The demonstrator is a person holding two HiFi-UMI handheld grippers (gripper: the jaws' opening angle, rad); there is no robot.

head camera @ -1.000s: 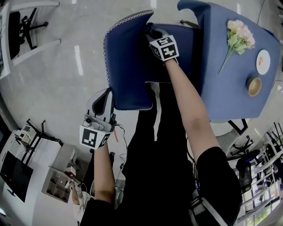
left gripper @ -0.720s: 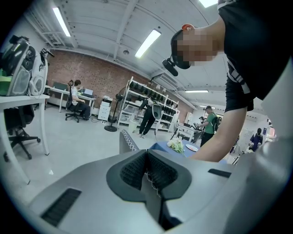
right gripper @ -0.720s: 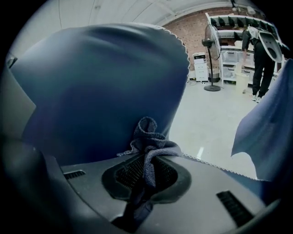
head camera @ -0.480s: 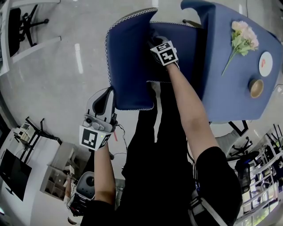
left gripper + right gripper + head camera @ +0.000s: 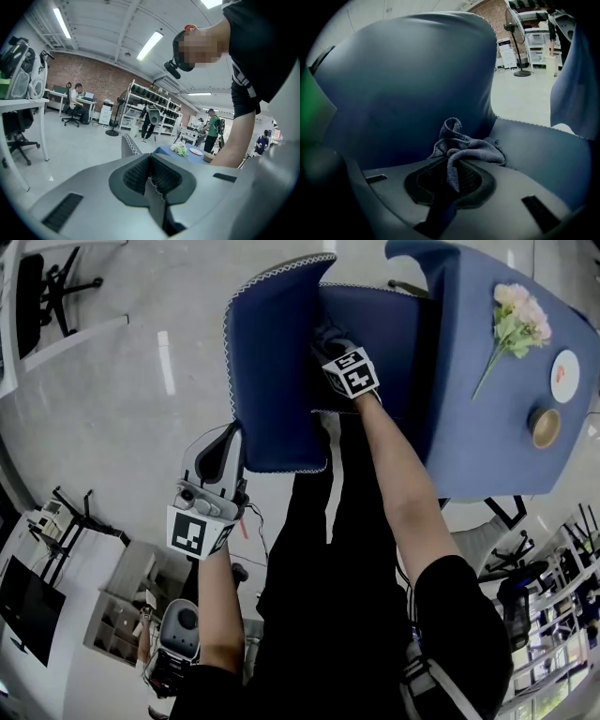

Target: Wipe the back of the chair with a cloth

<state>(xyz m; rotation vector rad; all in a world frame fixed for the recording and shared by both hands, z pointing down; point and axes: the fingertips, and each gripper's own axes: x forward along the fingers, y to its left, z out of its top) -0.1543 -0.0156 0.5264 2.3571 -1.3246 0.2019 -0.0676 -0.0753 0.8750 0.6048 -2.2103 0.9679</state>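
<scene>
Wiping seems under way: the right gripper [image 5: 451, 178], clamped on the cloth [image 5: 464, 145], presses it low on the chair back [image 5: 272, 362] by the seat [image 5: 543, 154], the left gripper [image 5: 151, 174] pinches the back's edge, and the upper back likely remains.

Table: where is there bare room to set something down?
The table is bare between its edge by the chair and the flowers. It is crowded beyond the flowers, where the plate and bowl sit close together.
</scene>
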